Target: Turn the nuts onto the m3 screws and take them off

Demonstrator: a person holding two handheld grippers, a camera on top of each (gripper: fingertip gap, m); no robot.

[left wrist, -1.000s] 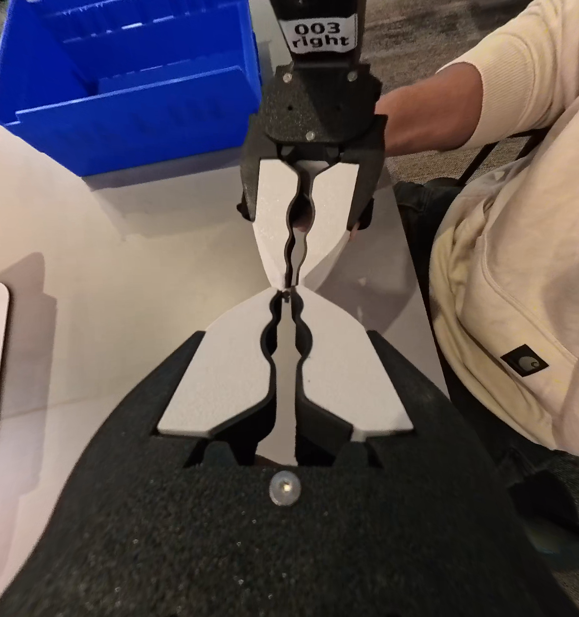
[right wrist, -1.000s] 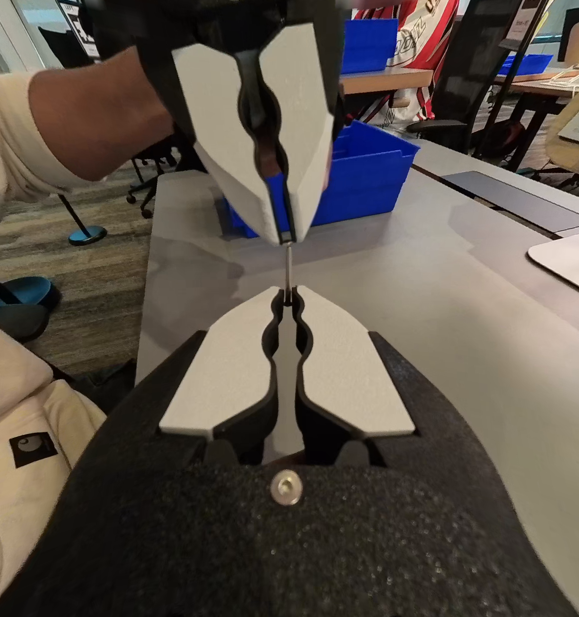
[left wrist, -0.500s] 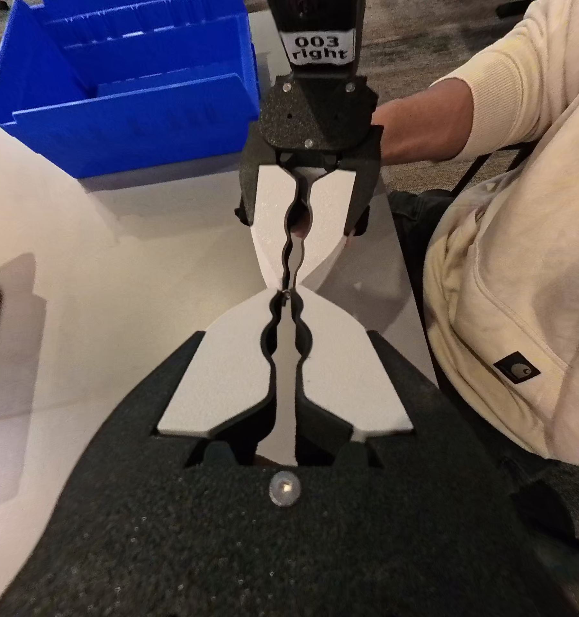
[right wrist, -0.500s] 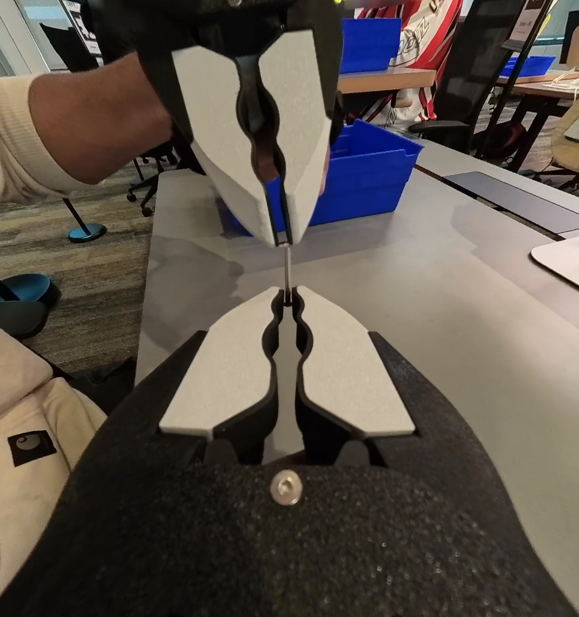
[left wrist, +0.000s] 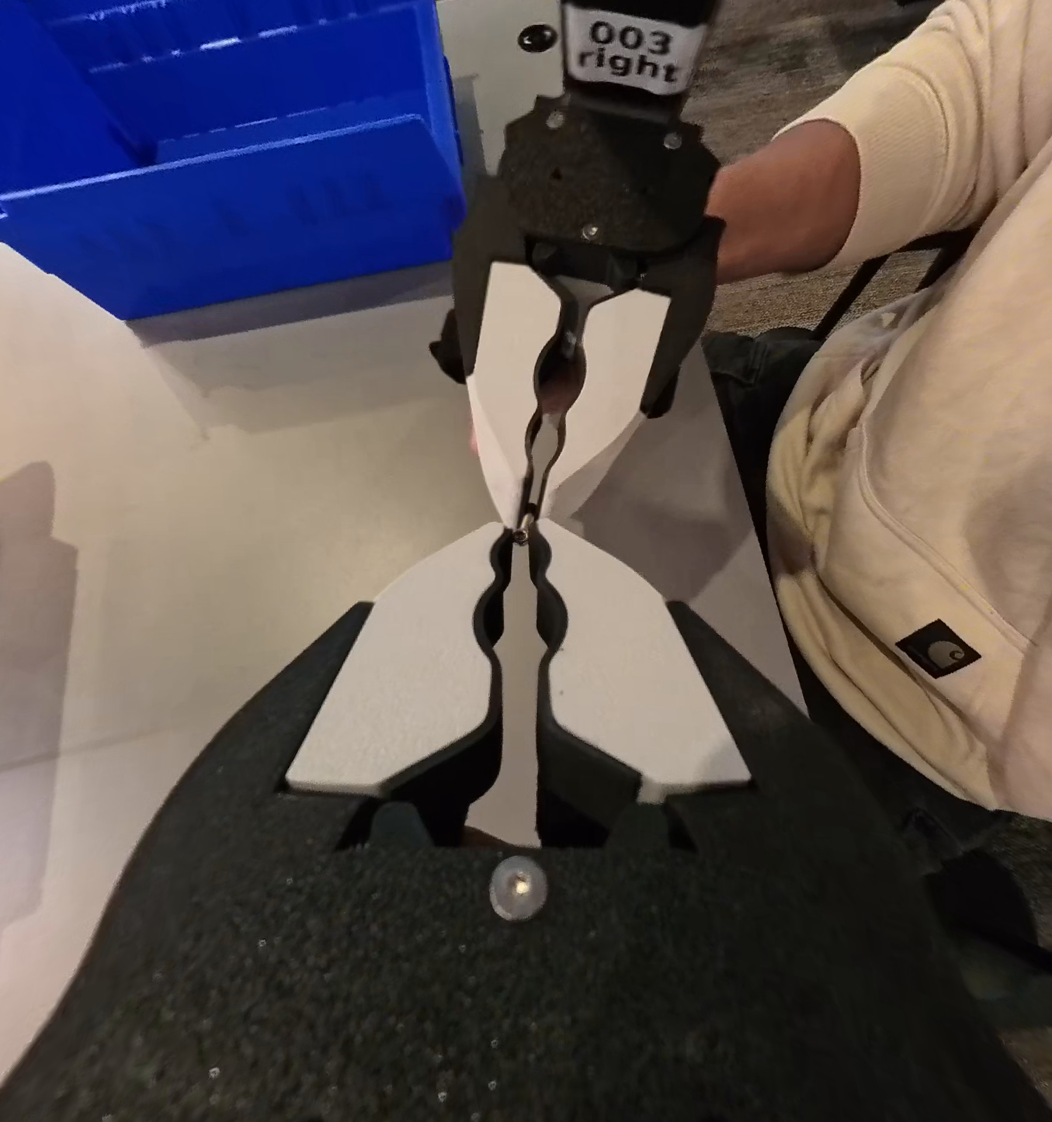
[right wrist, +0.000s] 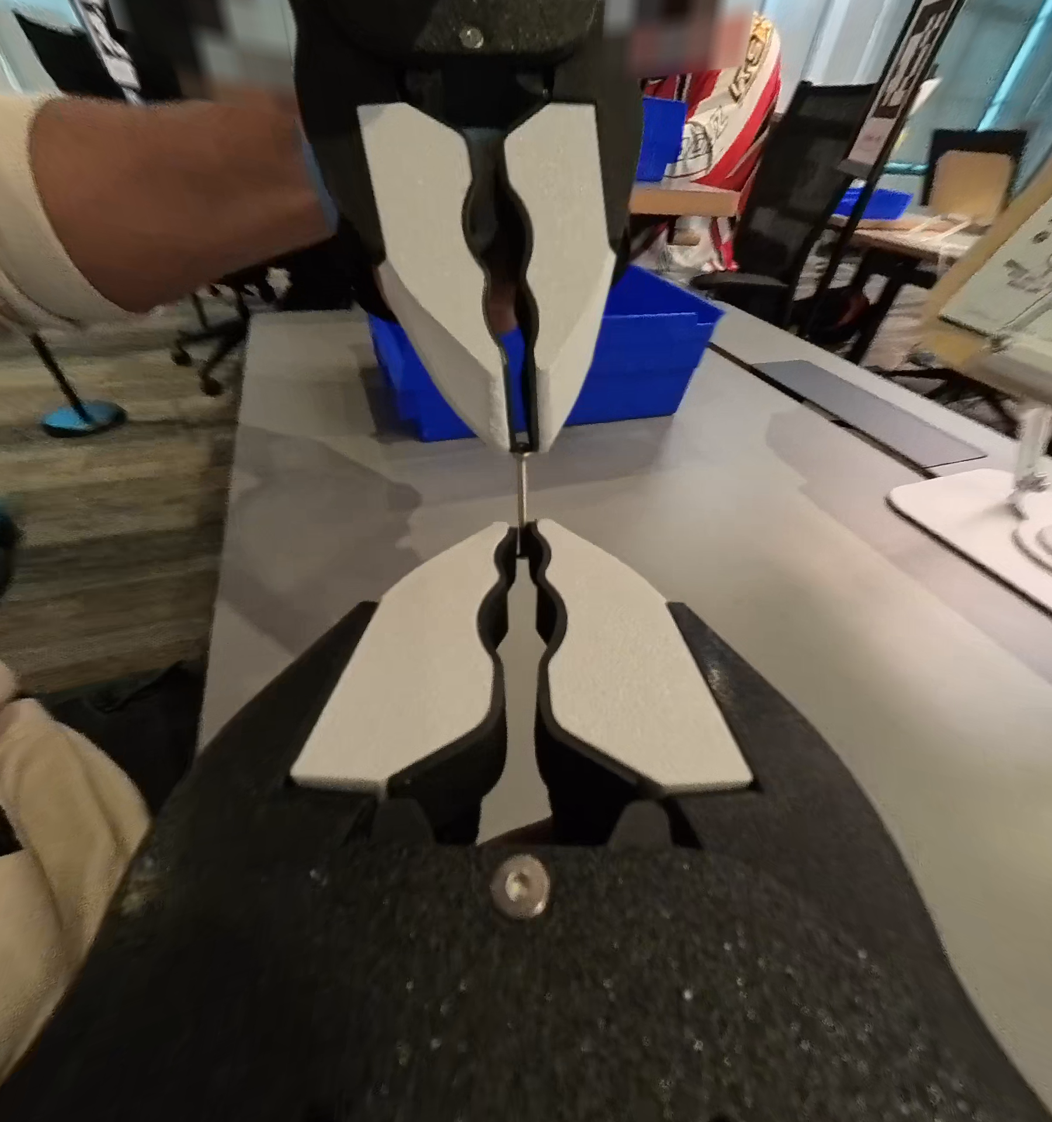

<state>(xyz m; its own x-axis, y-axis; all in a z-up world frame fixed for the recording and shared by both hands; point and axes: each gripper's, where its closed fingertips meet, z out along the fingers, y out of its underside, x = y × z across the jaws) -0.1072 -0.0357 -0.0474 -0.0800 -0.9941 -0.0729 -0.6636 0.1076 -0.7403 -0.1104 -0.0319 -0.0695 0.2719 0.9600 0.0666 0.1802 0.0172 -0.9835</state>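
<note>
In the right wrist view my right gripper [right wrist: 520, 537] is shut on the lower end of a thin m3 screw [right wrist: 521, 492]. The screw runs straight up to my left gripper [right wrist: 523, 446], which comes in from the top and is shut on a small nut [right wrist: 523, 449] at the screw's far end. In the left wrist view my left gripper [left wrist: 519, 537] pinches the nut [left wrist: 520, 534] tip to tip against my right gripper [left wrist: 529, 516]. The screw is mostly hidden there. Both grippers are held above the table.
A blue divided bin [left wrist: 208, 200] stands on the grey table [right wrist: 754, 577], also behind the left gripper in the right wrist view [right wrist: 632, 376]. A white base with a stand [right wrist: 996, 528] sits at the right. A person in a cream sweatshirt [left wrist: 936, 486] sits beside the table edge. The grippers are tip to tip, or close to it.
My left gripper has rolled a little around the screw's axis with the nut in it. The visible length of screw between the two grippers looks slightly shorter. Both stay shut.
</note>
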